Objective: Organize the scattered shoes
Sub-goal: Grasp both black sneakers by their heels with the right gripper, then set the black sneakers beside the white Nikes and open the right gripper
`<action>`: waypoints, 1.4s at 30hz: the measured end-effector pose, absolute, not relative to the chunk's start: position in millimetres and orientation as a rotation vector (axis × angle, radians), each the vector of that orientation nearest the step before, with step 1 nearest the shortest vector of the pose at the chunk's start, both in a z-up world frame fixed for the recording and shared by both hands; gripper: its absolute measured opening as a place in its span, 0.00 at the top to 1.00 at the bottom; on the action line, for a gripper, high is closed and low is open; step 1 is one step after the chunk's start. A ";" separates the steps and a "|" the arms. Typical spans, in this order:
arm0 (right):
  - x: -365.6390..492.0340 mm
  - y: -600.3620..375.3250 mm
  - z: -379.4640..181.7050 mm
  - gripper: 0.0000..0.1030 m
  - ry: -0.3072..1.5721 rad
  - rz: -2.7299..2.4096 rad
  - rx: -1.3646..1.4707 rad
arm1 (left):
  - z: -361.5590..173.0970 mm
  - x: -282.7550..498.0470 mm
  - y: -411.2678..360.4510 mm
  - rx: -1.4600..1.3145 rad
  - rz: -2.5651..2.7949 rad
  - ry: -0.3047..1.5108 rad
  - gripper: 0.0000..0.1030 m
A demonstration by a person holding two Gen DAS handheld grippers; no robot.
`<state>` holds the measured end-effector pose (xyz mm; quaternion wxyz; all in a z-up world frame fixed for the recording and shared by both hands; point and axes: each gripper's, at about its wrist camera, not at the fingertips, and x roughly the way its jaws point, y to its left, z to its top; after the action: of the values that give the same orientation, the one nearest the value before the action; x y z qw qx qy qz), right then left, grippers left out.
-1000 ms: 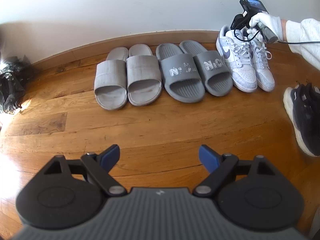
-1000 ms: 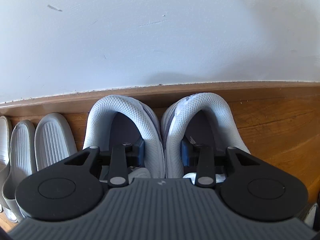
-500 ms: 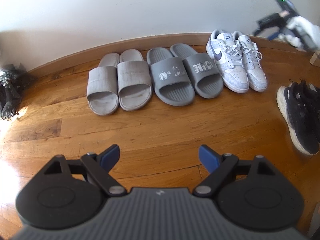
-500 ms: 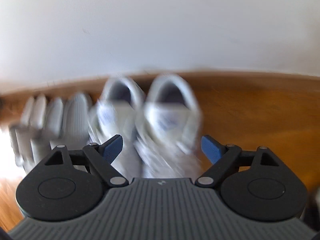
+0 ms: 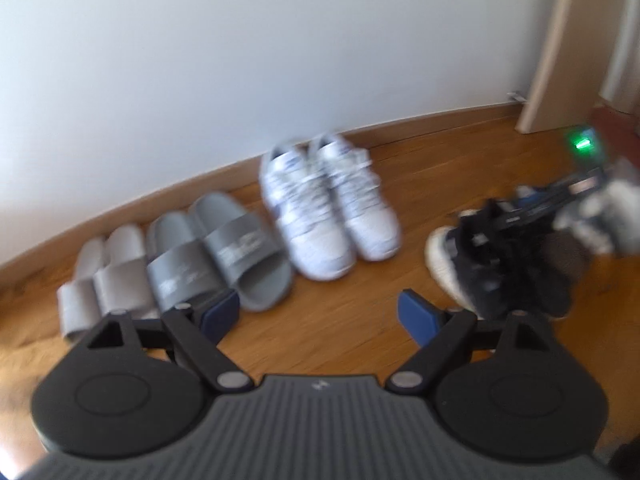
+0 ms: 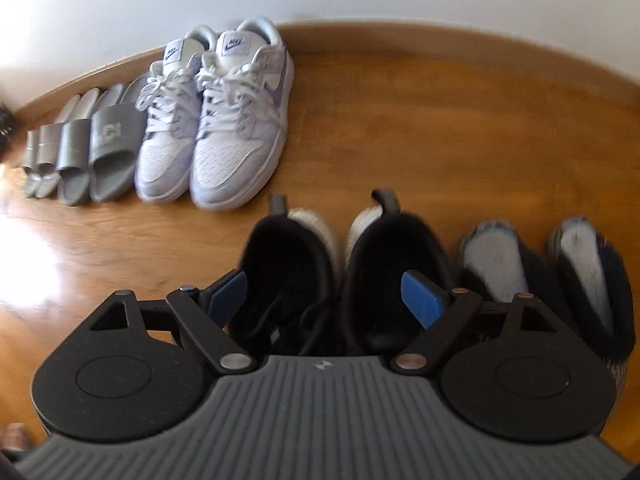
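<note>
Only in the right wrist view: a fur-lined dark pair [image 6: 560,280] beside the black sneakers [image 6: 340,268], two shoes each, out on the wooden floor [image 6: 420,132]. Only in the left: a door frame [image 5: 548,40]. Against the wall, three pairs: white sneakers [image 6: 216,120], dark grey slides [image 6: 96,152], pale slides [image 6: 42,152]. Right gripper [image 6: 326,296] just spread over the black pair, gripping nothing. Left gripper [image 5: 320,312] spread, empty.
</note>
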<state>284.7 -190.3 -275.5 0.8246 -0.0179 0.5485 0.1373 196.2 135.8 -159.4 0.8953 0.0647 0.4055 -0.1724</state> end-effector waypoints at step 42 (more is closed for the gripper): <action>585.6 -132.5 -361.0 0.74 1.120 0.114 0.100 | -165.3 213.3 82.0 -0.008 -0.182 0.784 0.16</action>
<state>585.6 -132.5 -361.0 0.8446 0.0474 0.5306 0.0539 213.3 82.0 -165.3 0.9201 -0.0041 0.3814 -0.0886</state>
